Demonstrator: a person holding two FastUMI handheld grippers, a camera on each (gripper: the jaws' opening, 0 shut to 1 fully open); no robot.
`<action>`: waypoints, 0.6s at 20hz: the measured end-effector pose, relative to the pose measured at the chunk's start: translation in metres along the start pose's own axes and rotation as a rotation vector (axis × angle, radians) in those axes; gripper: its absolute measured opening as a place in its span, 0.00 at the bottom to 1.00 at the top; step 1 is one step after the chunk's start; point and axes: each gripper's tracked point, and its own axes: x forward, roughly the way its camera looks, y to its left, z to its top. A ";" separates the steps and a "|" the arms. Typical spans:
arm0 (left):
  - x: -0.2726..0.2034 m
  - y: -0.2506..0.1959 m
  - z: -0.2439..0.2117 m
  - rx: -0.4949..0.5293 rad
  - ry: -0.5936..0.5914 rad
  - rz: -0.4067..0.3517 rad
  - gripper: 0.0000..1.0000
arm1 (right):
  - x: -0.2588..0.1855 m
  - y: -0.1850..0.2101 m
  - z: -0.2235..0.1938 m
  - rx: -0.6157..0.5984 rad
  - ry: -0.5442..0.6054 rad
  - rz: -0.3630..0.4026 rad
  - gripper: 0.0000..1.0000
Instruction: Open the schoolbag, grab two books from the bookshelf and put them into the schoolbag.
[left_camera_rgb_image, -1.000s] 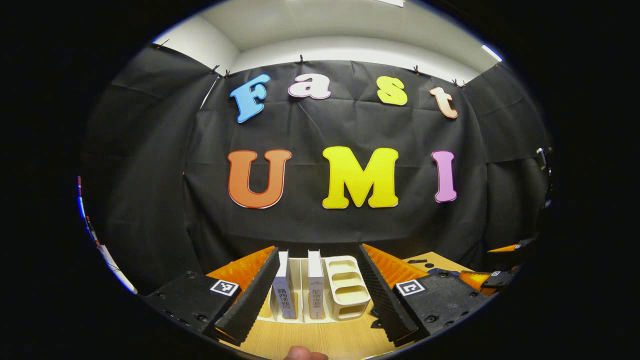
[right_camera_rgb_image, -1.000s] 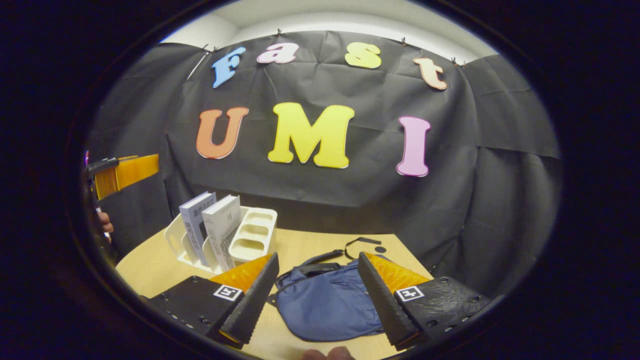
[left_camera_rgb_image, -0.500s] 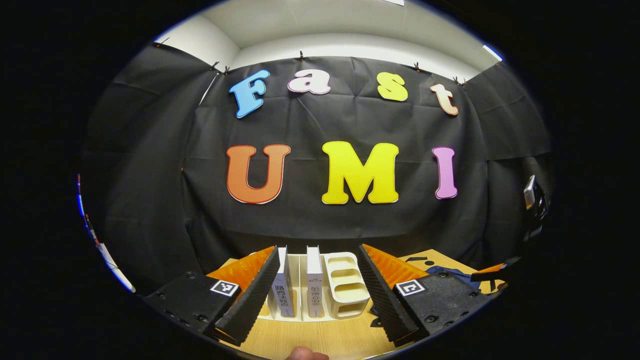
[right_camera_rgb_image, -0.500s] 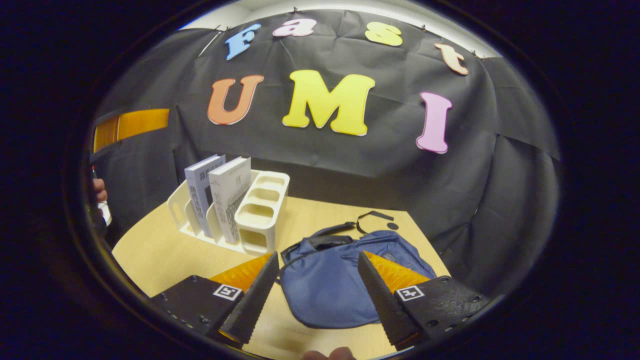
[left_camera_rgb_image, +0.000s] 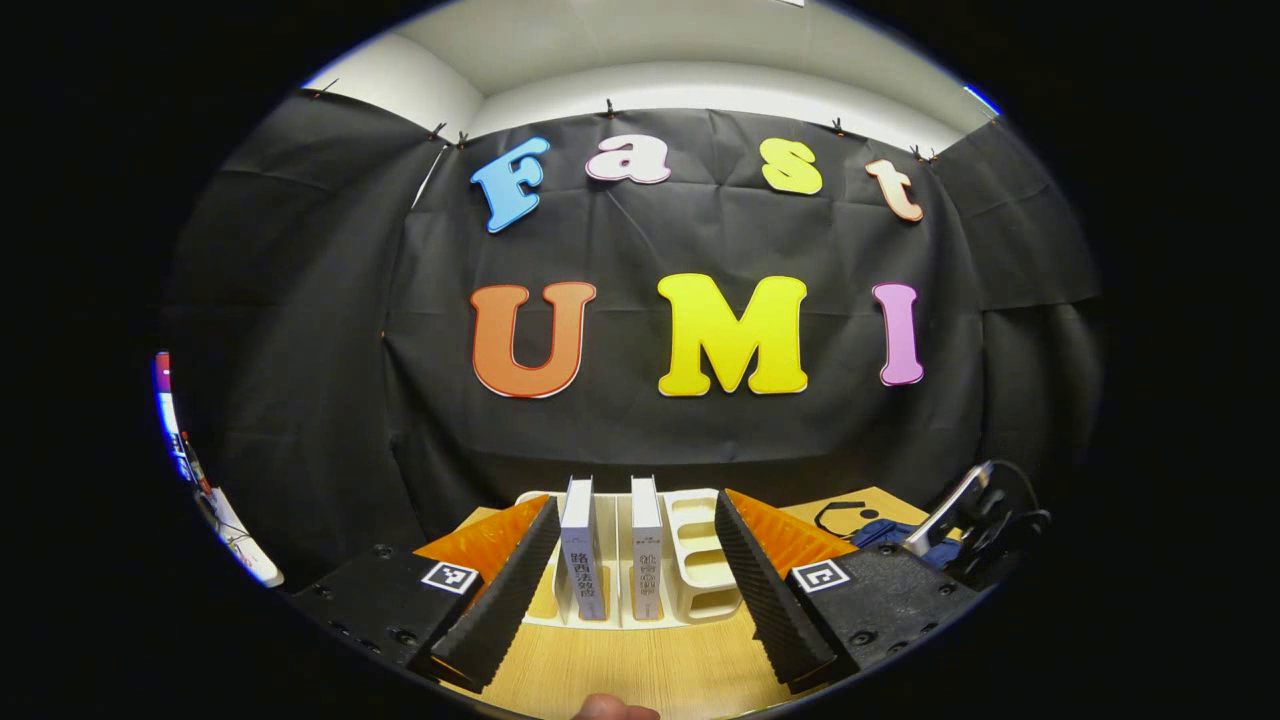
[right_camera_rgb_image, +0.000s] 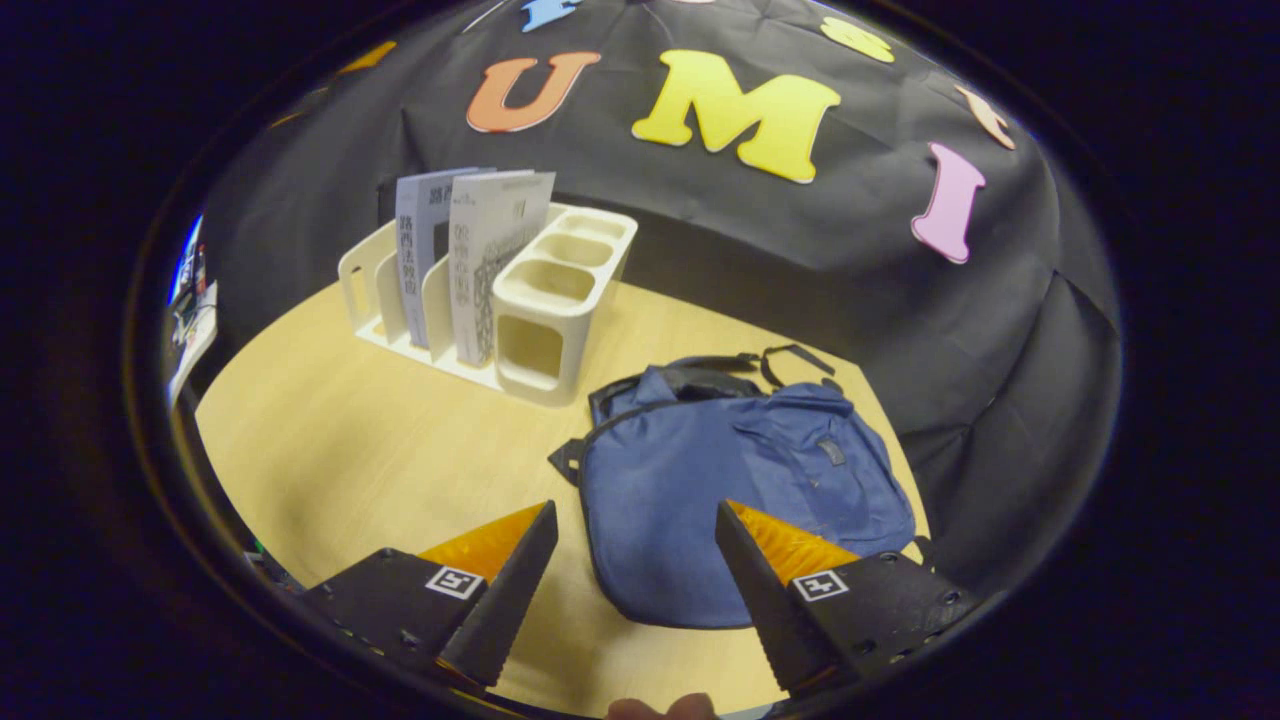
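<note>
A white bookshelf (left_camera_rgb_image: 690, 560) stands on the wooden table straight ahead in the left gripper view, holding two upright books (left_camera_rgb_image: 582, 545) (left_camera_rgb_image: 647, 548). My left gripper (left_camera_rgb_image: 635, 510) is open just short of them, with nothing between its fingers. The right gripper view looks down on a blue schoolbag (right_camera_rgb_image: 740, 480) lying flat on the table (right_camera_rgb_image: 350, 430). My right gripper (right_camera_rgb_image: 633, 512) hovers open above the bag's near left edge. The bookshelf (right_camera_rgb_image: 545, 320) with both books (right_camera_rgb_image: 415, 235) (right_camera_rgb_image: 490, 260) stands beyond it at the left. The bag's corner (left_camera_rgb_image: 885, 530) shows at the right in the left gripper view.
The shelf's right end has open cup-like compartments (right_camera_rgb_image: 560, 285). A black strap (right_camera_rgb_image: 790, 355) trails from the bag's far side. Black cloth walls close in behind the table. Cables and a white strip (left_camera_rgb_image: 230, 520) hang at the far left. Bare tabletop lies left of the bag.
The right gripper's view has tipped downward, so the bag and table now appear from above. In the left gripper view the shelf drifted slightly right and the other gripper dropped lower.
</note>
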 end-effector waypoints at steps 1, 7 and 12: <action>-0.002 0.001 -0.001 0.002 0.003 0.004 0.98 | 0.008 0.001 -0.006 -0.010 0.023 -0.003 0.96; -0.012 0.010 -0.004 0.007 0.010 0.025 0.98 | 0.047 0.001 -0.029 -0.055 0.108 -0.037 0.99; -0.016 0.019 -0.010 -0.003 0.029 0.055 0.98 | 0.066 -0.003 -0.034 -0.065 0.132 -0.058 0.99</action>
